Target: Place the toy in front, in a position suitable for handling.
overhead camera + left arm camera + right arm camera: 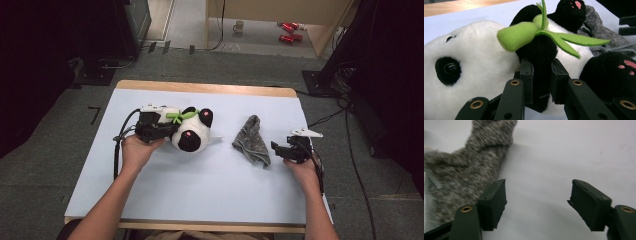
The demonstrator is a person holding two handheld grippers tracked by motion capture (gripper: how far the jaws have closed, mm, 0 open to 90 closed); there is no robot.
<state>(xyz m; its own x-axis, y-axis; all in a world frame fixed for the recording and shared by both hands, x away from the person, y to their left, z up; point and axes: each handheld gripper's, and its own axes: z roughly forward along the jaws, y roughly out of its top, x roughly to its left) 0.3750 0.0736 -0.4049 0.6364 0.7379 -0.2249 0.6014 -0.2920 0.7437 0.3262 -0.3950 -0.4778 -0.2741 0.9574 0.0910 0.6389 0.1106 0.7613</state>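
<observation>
Clamped on a black limb of the plush panda [192, 131], the left gripper [541, 82] is held toward the tabletop's [200, 185] left edge, while the right gripper [537, 205] is held apart beside the grey cloth [252, 140] toward the right edge.

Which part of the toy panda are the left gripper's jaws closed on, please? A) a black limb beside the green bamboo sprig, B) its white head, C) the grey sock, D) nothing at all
A: in the left gripper view the left gripper pinches a black limb of the panda between its pads, just under the green bamboo sprig.
</observation>
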